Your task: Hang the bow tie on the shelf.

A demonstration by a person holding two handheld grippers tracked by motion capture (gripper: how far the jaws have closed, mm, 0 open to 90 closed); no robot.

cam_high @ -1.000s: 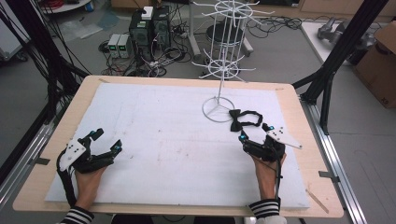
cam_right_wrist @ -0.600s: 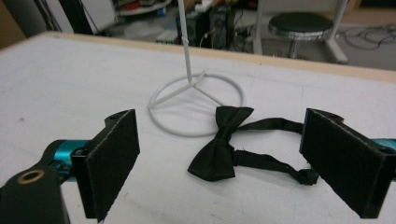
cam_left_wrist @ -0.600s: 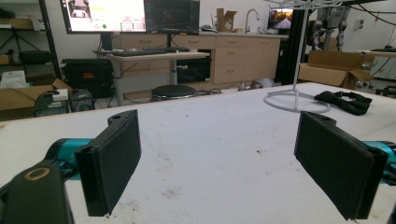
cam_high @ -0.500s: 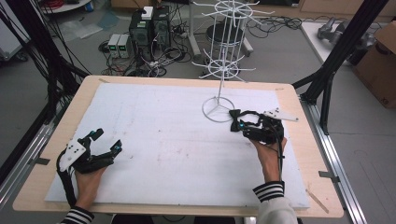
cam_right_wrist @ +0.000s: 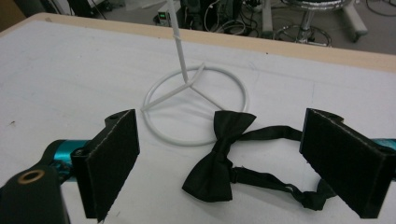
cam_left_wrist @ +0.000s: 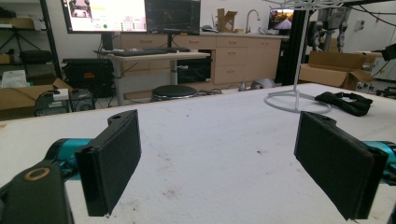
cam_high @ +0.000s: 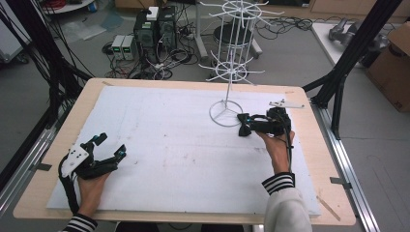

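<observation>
A black bow tie (cam_right_wrist: 224, 158) with its strap lies flat on the white table cover, just beside the base ring of a white wire rack (cam_right_wrist: 189, 84). My right gripper (cam_right_wrist: 222, 121) is open, one pad on each side of the bow tie and neither touching it. From above, the right gripper (cam_high: 247, 124) points left toward the rack (cam_high: 226, 110), and the bow tie (cam_high: 243, 129) shows at its tips. My left gripper (cam_high: 112, 145) rests at the near left, open, with nothing between its pads (cam_left_wrist: 112, 163). The left gripper view takes in the bow tie (cam_left_wrist: 345, 101) far off.
The rack's pole and wire arms (cam_high: 232, 72) rise above the far middle of the table. Black frame posts (cam_high: 338, 82) stand off the right edge beside a cardboard box (cam_high: 394, 63). Computers and cables (cam_high: 154, 29) sit on the floor beyond the wooden table edge (cam_high: 193, 83).
My right gripper has moved away from the person and up toward the rack base, so its open jaws now stand around the bow tie. The left gripper has stayed put.
</observation>
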